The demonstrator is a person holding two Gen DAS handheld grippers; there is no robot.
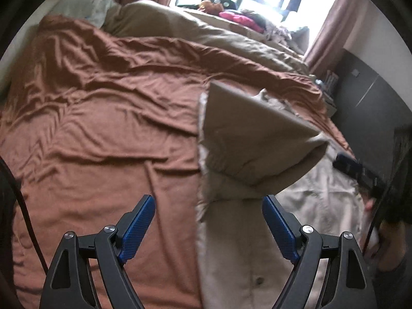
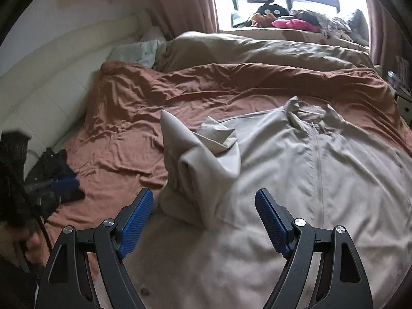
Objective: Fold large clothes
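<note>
A large beige zip-up jacket (image 2: 296, 180) lies spread front-up on the rust-brown bed sheet (image 2: 123, 134). Its zipper (image 2: 319, 170) runs up the middle to the collar. One sleeve (image 2: 200, 164) is humped up in a loose fold over the jacket's left side, and nothing grips it. The sleeve (image 1: 257, 134) also rises just ahead of my left gripper (image 1: 208, 198), which is open over the jacket's edge with nothing between its pads. My right gripper (image 2: 203, 191) is open too, just short of the sleeve's base. It shows blurred at the right of the left wrist view (image 1: 360, 172).
A taupe duvet (image 2: 257, 49) is bunched along the far side of the bed, with pale pillows (image 2: 139, 51) by the white padded headboard (image 2: 51, 82). Clothes and soft toys (image 2: 291, 19) fill the window sill between curtains. A dark cabinet (image 1: 368, 95) stands beside the bed.
</note>
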